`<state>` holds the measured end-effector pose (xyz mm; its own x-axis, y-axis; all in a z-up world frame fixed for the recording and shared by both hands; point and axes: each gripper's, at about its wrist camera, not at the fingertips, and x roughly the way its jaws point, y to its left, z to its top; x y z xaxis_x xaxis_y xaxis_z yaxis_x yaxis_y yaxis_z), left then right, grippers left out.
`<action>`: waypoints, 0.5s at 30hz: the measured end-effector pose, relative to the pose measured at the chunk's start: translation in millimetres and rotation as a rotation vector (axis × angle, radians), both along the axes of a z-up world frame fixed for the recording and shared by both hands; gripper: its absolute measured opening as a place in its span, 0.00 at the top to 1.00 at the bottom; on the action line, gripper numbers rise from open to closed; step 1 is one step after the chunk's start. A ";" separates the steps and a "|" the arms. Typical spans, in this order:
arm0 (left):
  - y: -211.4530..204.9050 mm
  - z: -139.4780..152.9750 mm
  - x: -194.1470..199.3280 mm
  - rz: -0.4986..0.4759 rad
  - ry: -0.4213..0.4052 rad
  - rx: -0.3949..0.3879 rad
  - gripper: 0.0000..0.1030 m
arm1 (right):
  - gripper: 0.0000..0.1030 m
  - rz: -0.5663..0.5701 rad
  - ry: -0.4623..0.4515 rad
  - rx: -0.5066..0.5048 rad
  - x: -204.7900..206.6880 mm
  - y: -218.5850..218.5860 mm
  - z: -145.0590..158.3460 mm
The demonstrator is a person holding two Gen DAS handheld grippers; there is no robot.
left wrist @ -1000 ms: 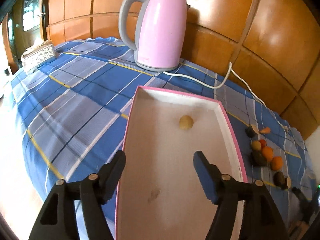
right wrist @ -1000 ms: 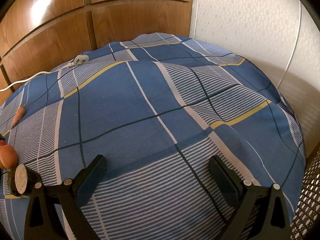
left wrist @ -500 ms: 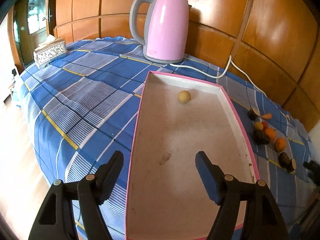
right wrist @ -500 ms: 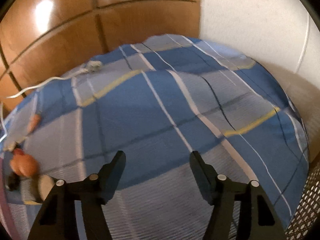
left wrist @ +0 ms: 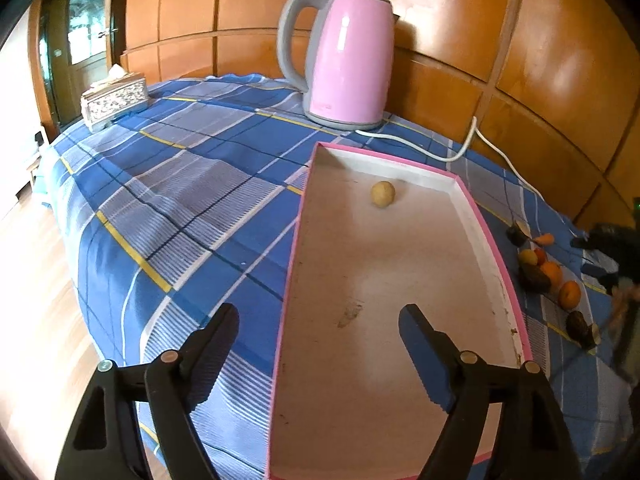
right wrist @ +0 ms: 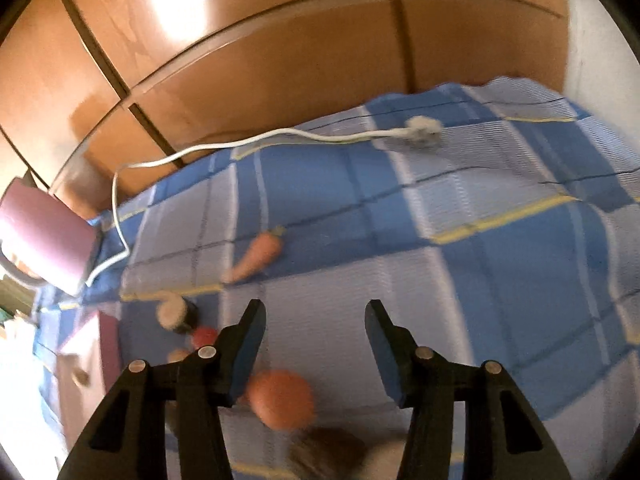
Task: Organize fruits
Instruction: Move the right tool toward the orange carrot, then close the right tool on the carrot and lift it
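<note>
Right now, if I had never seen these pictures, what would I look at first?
Probably the big pink kettle, standing at the back of the blue checked cloth. Next, the pink-edged tray in front of it, with one small yellow ball near its far end. Then the little row of fruit, like the orange, right of the tray.

Ball in tray; kettle behind it.

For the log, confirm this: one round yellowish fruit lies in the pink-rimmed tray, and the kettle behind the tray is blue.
Not quite. The kettle is pink with a grey handle, as the left wrist view shows. One round yellowish fruit does lie in the pink-rimmed tray.
</note>
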<state>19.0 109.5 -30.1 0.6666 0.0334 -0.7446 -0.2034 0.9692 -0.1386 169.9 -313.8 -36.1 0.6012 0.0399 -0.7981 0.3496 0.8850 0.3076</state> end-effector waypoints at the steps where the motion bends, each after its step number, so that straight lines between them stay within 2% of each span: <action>1: 2.2 -0.5 -0.2 0.006 0.002 -0.002 0.18 | 0.49 -0.003 0.004 0.023 10.4 3.1 -1.5; 3: 5.8 -2.4 -0.4 0.021 0.008 0.003 0.17 | 0.49 -0.003 0.017 0.071 31.4 10.0 -5.2; 9: 12.8 -10.9 -1.9 0.038 0.039 -0.005 0.17 | 0.49 -0.023 0.097 0.044 71.1 16.9 -27.0; 11: 13.1 -12.3 -1.2 0.040 0.044 -0.001 0.17 | 0.53 -0.020 0.113 0.010 79.9 20.5 -35.0; 13: 13.7 -13.2 0.0 0.042 0.045 -0.006 0.17 | 0.68 0.015 0.096 -0.044 85.5 29.7 -34.6; 15: 13.6 -13.5 0.3 0.042 0.044 -0.007 0.17 | 0.68 0.052 0.097 -0.083 88.4 38.8 -32.8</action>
